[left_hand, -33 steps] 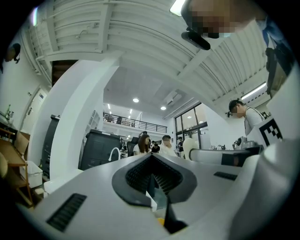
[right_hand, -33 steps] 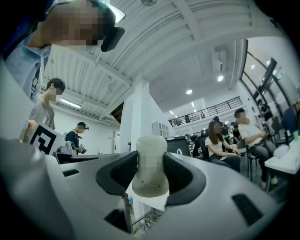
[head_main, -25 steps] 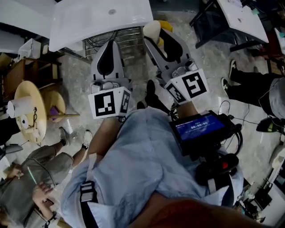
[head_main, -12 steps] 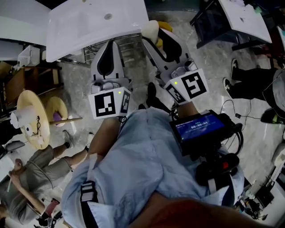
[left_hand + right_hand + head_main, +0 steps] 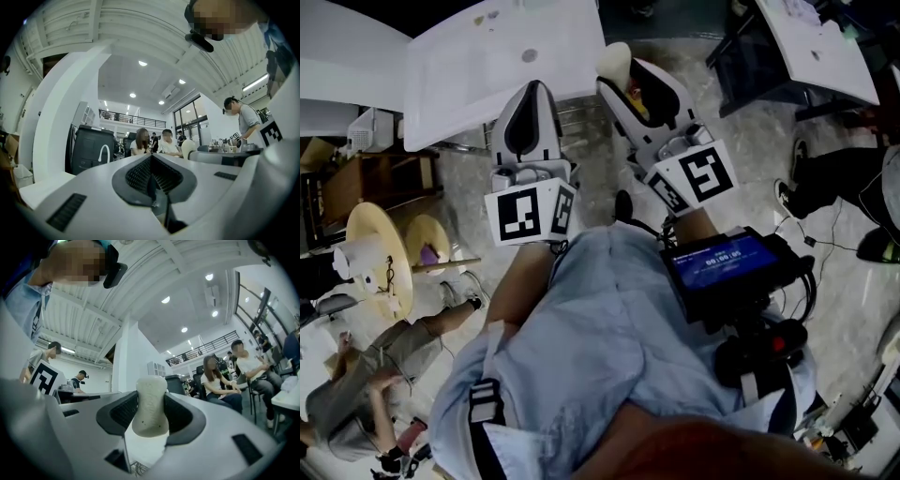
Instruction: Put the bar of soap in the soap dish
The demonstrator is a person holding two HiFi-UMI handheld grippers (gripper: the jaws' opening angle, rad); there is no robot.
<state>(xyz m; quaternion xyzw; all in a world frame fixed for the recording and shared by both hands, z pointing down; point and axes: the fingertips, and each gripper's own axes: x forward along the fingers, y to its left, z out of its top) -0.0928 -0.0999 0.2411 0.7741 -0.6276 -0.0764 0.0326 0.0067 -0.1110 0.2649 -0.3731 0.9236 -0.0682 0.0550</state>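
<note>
A pale, cream bar of soap (image 5: 150, 406) with a pinched waist stands upright between the dark pads of my right gripper (image 5: 150, 414), which is shut on it. In the head view the soap (image 5: 615, 59) sticks out past the right gripper (image 5: 624, 73), beside the right edge of a white basin top (image 5: 487, 66). My left gripper (image 5: 533, 90) hangs over the basin's front edge. In the left gripper view that gripper (image 5: 153, 176) has its jaws together with nothing between them. I see no soap dish that I can make out.
The basin has a drain hole (image 5: 530, 55) and a wire rack (image 5: 574, 114) under it. A round wooden stand with a paper roll (image 5: 366, 255) is at the left, with seated people (image 5: 366, 394) below it. Another white table (image 5: 820, 42) and a person's legs (image 5: 844, 178) are at the right.
Both grippers have shifted slightly forward towards the white basin, and the basin now shows lower and larger in the head view. The soap stays held in the right gripper.
</note>
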